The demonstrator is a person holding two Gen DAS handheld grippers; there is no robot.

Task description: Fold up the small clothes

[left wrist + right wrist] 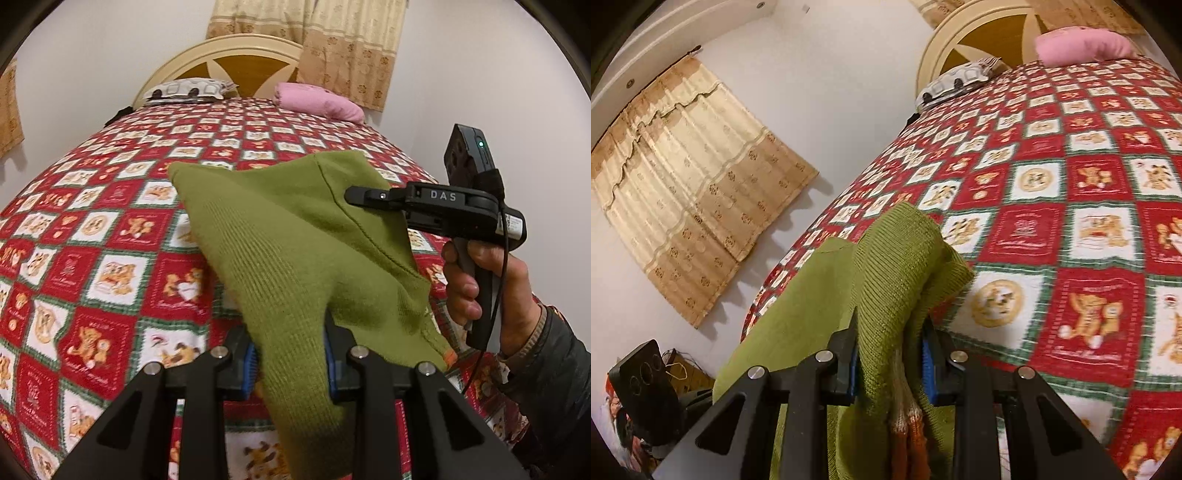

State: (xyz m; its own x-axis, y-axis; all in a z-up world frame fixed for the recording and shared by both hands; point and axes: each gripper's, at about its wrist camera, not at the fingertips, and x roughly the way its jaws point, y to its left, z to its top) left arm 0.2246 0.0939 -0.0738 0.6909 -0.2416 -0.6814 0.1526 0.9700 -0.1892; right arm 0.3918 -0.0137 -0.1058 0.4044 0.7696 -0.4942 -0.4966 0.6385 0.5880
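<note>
Garment (280, 236) of olive-green rib knit, held off the bedspread (92, 229) at centre frame in the left wrist view, bunched and creased, no clean fold line visible. Left gripper (290, 363) at lower centre, clamped on a gathered part of the knit between its blue pads (250, 369). Right gripper (365, 195), seen side-on at centre right, tip laid against the far seam of the cloth; jaw state not readable from this angle, contact point hidden by fabric. Right hand (480, 284) wrapped round the handle at lower right. Pink pillow (317, 100) and patterned pillow (188, 90) near the headboard (221, 55) at upper centre. In the right wrist view, same garment (897, 266) at lower centre, rising from between the fingers and drooping over toward upper centre; orange-and-white trim low in the frame. Right gripper (892, 363) closed on a thick bundle of knit. Bedspread (1071, 229) filling the right half, curtain (694, 184) at upper left. Progress, as a judgement: early stage, cloth lifted by both claws but neither spread flat nor folded; laying out, folding and smoothing all left to do.
</note>
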